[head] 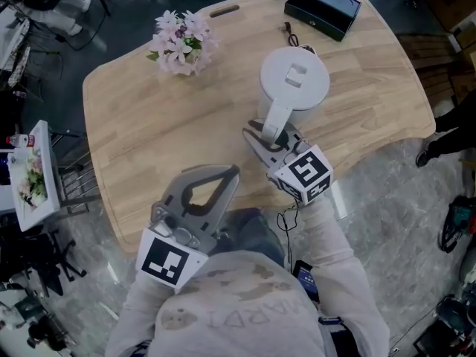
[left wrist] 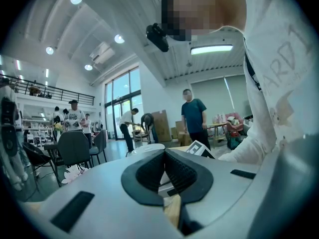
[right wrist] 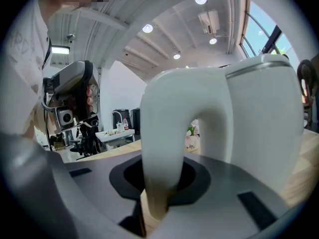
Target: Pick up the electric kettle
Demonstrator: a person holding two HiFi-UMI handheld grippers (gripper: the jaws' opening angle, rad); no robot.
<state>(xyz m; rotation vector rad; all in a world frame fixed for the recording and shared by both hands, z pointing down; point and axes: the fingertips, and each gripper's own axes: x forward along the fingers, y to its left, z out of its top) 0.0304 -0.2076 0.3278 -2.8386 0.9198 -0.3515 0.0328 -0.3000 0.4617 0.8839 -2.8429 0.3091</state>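
A white electric kettle (head: 294,79) stands upright on the wooden table (head: 149,125), its handle (head: 277,117) turned toward me. My right gripper (head: 269,135) reaches in from the table's near edge, and its jaws are closed on the handle. In the right gripper view the handle (right wrist: 167,133) fills the gap between the dark pads, with the kettle body (right wrist: 259,113) just behind. My left gripper (head: 229,174) hovers over the table's front edge, to the left of the kettle, shut with nothing in it. Its pads (left wrist: 174,171) meet in the left gripper view.
A bunch of pink flowers (head: 181,42) sits at the table's far left. A black box (head: 322,7) lies at the far right corner, with a black cord (head: 290,32) beside it. A small white side table (head: 30,173) stands on the floor at left. People stand in the room beyond (left wrist: 193,114).
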